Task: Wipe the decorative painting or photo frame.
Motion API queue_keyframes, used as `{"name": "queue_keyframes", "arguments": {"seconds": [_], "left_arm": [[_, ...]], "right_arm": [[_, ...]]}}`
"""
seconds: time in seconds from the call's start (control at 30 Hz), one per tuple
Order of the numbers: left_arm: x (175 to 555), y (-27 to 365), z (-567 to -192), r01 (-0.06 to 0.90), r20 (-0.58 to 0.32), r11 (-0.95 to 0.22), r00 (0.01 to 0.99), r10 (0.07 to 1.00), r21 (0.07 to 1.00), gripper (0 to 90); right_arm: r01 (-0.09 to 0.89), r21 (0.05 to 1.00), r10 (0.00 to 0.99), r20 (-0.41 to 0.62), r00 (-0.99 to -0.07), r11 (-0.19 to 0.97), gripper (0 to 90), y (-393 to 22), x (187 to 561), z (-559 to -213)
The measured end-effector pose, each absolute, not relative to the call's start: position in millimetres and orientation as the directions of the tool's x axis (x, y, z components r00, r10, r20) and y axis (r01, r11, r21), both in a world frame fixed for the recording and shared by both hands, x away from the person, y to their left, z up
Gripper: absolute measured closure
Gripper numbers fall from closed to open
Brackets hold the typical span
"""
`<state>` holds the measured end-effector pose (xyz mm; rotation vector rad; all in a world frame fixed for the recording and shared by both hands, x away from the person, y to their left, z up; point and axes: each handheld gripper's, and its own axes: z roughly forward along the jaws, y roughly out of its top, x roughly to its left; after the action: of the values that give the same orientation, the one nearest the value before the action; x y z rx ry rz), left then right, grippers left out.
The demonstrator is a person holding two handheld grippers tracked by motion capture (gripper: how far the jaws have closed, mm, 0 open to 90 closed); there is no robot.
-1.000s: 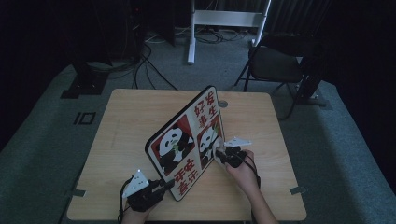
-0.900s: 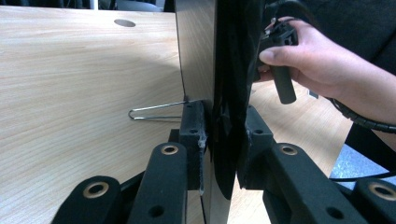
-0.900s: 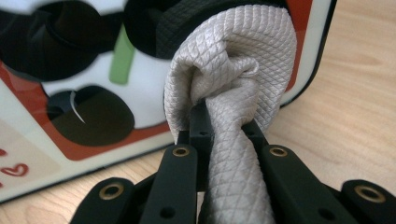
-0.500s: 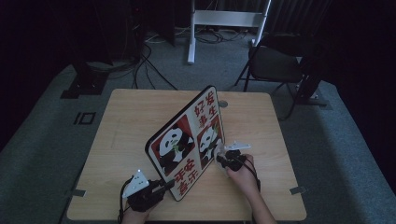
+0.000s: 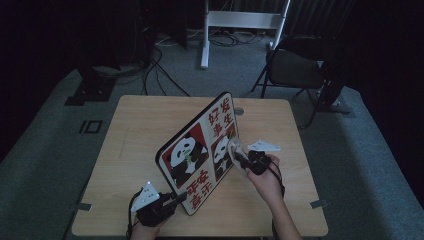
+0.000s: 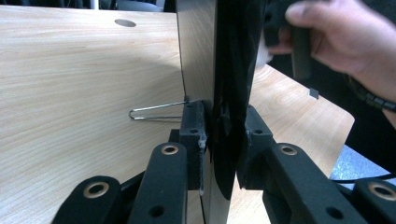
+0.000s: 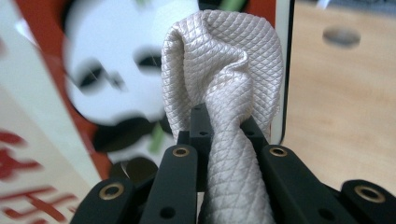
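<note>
A panda picture board (image 5: 200, 150) with red panels and red characters stands tilted on edge on the wooden table (image 5: 135, 125). My left gripper (image 5: 181, 198) is shut on the board's near bottom corner; the left gripper view has the board's edge (image 6: 224, 93) clamped between both pads. My right gripper (image 5: 240, 156) is shut on a bunched white quilted cloth (image 5: 233, 148), and the cloth (image 7: 224, 70) presses against the panda face (image 7: 107, 79) on the board's right panel. A hand holds each gripper.
A wire stand leg (image 6: 156, 112) juts from the board's back onto the table. A round cable hole (image 5: 239, 110) sits near the table's far edge. A dark chair (image 5: 295, 70) and a white frame (image 5: 245, 20) stand on the floor beyond.
My right gripper and its cloth have moved up the board's face, after dipping lower half a second ago. The left gripper and the board have stayed put.
</note>
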<state>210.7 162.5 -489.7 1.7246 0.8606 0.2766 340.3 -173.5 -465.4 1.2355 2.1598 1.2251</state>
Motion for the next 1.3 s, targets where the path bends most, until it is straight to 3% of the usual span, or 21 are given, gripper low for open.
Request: {"name": "queue_keyframes", "arguments": {"seconds": [0.77,1.3], "left_arm": [[211,163,-490,0.406,-0.244,-0.096,0.704,0.667,0.909,76.6],[212,163,-490,0.405,-0.242,-0.101,0.708,0.664,0.909,76.6]], "right_arm": [[0.275,0.949,0.785,0.050,-0.618,0.156,81.5,-149,336,-348],[0.234,0.956,0.749,0.023,-0.663,0.178,81.5,-119,340,-329]]}}
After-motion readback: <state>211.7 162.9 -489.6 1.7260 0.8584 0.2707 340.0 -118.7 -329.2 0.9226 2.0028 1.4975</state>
